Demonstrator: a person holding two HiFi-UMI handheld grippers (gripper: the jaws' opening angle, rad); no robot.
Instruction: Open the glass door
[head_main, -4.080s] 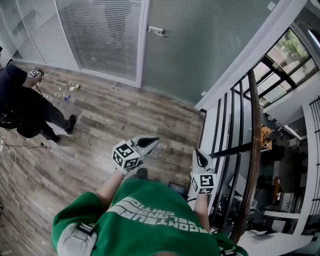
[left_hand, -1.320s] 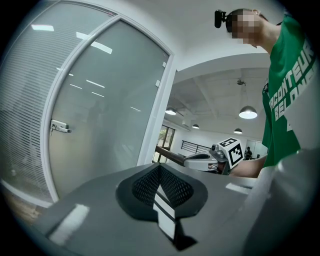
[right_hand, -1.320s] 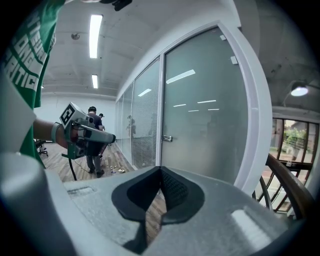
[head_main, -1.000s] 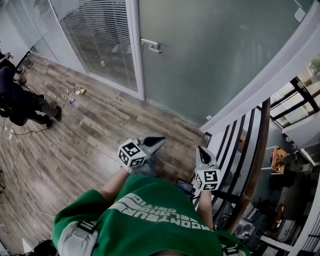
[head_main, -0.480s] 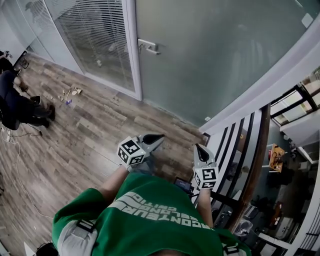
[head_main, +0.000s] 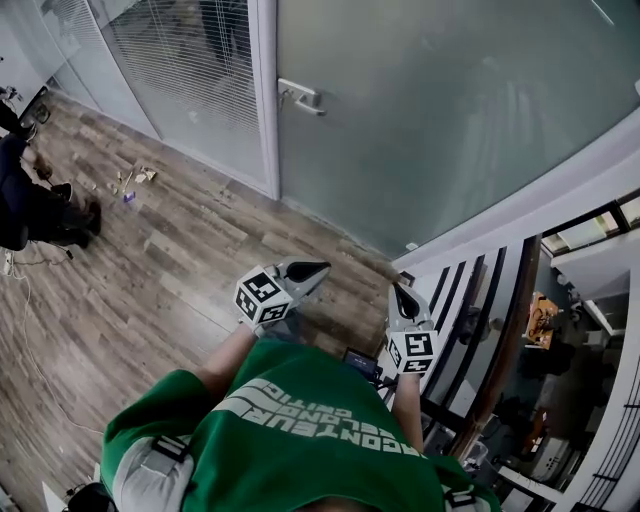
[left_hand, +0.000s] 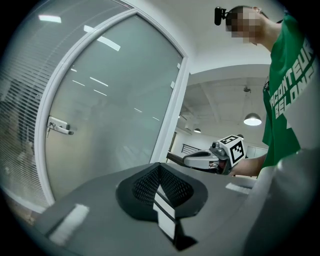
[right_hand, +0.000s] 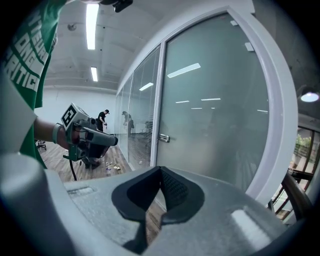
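The frosted glass door stands shut ahead, its metal lever handle on the left edge beside the white frame. My left gripper and right gripper are held side by side at chest level, well short of the door, both shut with nothing in them. In the left gripper view the handle shows far left, beyond the shut left gripper, and the right gripper shows at the right. In the right gripper view the handle lies straight ahead above the shut right gripper.
A glass panel with blinds adjoins the door on the left. A person in dark clothes crouches at the far left near scraps on the wood floor. A black railing with a wooden rail runs along the right.
The door and its handle have come nearer and loom larger. Both grippers have advanced toward it together, still shut. The railing has slid further right.
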